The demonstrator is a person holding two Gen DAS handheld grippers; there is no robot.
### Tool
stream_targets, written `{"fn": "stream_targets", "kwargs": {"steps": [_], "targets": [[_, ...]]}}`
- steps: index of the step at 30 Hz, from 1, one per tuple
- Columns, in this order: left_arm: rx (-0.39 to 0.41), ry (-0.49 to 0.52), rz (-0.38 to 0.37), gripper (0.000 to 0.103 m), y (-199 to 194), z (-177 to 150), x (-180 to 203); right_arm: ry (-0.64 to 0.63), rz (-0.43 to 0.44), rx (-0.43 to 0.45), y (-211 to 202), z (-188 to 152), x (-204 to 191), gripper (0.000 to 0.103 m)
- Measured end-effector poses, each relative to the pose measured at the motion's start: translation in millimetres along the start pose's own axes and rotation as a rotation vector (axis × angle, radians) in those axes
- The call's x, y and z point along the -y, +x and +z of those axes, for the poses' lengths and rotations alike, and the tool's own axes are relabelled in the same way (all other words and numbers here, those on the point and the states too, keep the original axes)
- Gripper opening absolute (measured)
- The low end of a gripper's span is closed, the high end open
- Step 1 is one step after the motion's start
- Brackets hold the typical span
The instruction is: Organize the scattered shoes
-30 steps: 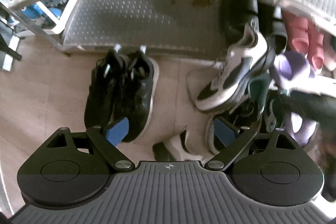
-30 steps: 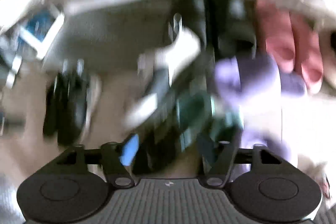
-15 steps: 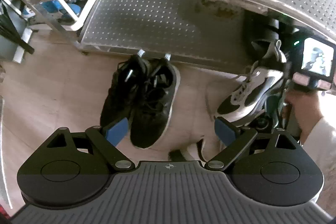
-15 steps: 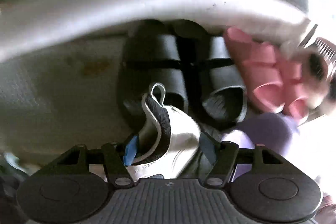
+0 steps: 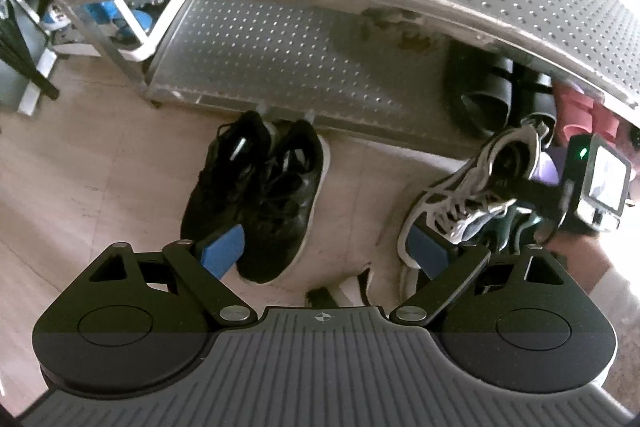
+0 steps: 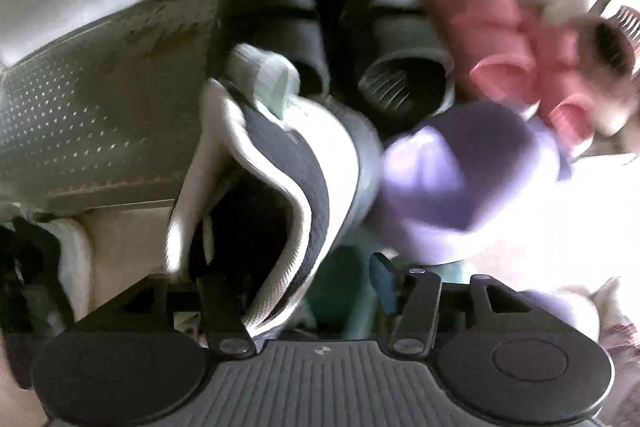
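The left gripper (image 5: 324,249) hangs above the wood-look floor (image 5: 80,179) with its blue-padded fingers (image 5: 222,249) spread wide and nothing between them. The right gripper (image 6: 288,287) reaches into the heel of a white and black sneaker (image 6: 280,163); that view is blurred, and whether its fingers pinch the collar cannot be told. Just beyond the left gripper, a pair of black sneakers (image 5: 260,195) lies side by side on the floor, heels toward the perforated metal rack (image 5: 280,67). Right of them the white sneaker (image 5: 464,203) tilts up at the rack's front edge, beside a purple slipper (image 6: 460,179). Farther in, black slides (image 6: 400,75) and pink slippers (image 6: 512,47) sit on the lower shelf.
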State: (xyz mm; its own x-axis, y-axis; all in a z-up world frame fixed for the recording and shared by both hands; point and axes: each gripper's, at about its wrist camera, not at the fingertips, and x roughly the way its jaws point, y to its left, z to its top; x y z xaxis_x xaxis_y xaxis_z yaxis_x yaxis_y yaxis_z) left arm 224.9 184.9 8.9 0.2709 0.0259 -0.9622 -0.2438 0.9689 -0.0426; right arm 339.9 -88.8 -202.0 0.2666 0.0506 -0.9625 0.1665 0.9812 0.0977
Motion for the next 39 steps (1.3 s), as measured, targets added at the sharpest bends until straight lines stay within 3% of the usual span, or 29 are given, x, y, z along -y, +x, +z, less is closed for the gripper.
{"fn": "stream_targets", "kwargs": {"steps": [1,3,5,9,11,12,14,15,16,17,21,23,25,26,31,35,39], "targets": [[0.0,-0.004,0.001,0.093,0,0,-2,0.041,0.012,-0.005,-1,0,1,0.029],[0.002,-0.011,0.004,0.093,-1,1,-3,0.176,0.118,-0.011,-11,-8,11,0.023],[0.021,-0.043,0.002,0.093,-6,4,-8,0.346,0.288,-0.062,-12,-21,23,0.02],[0.026,-0.051,-0.003,0.093,-8,3,-13,0.317,0.416,-0.135,-18,-38,-4,0.019],[0.02,-0.05,-0.003,0.093,-7,1,-14,0.167,0.36,-0.177,-17,-37,-42,0.021],[0.017,-0.05,-0.003,0.093,-7,1,-15,0.09,0.328,-0.192,-16,-36,-60,0.028],[0.011,-0.059,0.0,0.093,-6,2,-19,-0.084,0.215,-0.154,-19,-32,-95,0.05],[0.009,-0.066,0.001,0.093,-6,3,-21,-0.161,0.165,-0.136,-21,-29,-110,0.067],[0.012,-0.072,0.0,0.093,-6,3,-23,-0.175,0.16,-0.12,-28,-26,-114,0.077],[0.016,-0.075,0.0,0.093,-7,3,-24,-0.188,0.158,-0.104,-36,-24,-118,0.079],[0.028,-0.076,-0.009,0.093,-12,2,-23,-0.204,0.189,-0.052,-62,-29,-94,0.08],[0.029,-0.073,-0.017,0.093,-14,1,-22,-0.241,0.163,-0.053,-63,-45,-71,0.069],[0.029,-0.063,-0.032,0.093,-16,-1,-18,-0.315,0.119,-0.09,-52,-61,-55,0.035],[0.028,-0.057,-0.033,0.093,-16,-2,-17,-0.38,0.076,-0.127,-40,-74,-44,0.033],[0.021,-0.036,-0.019,0.093,-12,-2,-10,-0.612,0.06,-0.139,-11,-96,-45,0.038],[0.018,-0.036,0.009,0.093,-5,4,-6,-0.808,0.078,-0.148,18,-104,-78,0.039],[0.011,-0.022,0.045,0.093,2,8,-2,-0.941,0.014,-0.14,58,-112,-108,0.04]]}}
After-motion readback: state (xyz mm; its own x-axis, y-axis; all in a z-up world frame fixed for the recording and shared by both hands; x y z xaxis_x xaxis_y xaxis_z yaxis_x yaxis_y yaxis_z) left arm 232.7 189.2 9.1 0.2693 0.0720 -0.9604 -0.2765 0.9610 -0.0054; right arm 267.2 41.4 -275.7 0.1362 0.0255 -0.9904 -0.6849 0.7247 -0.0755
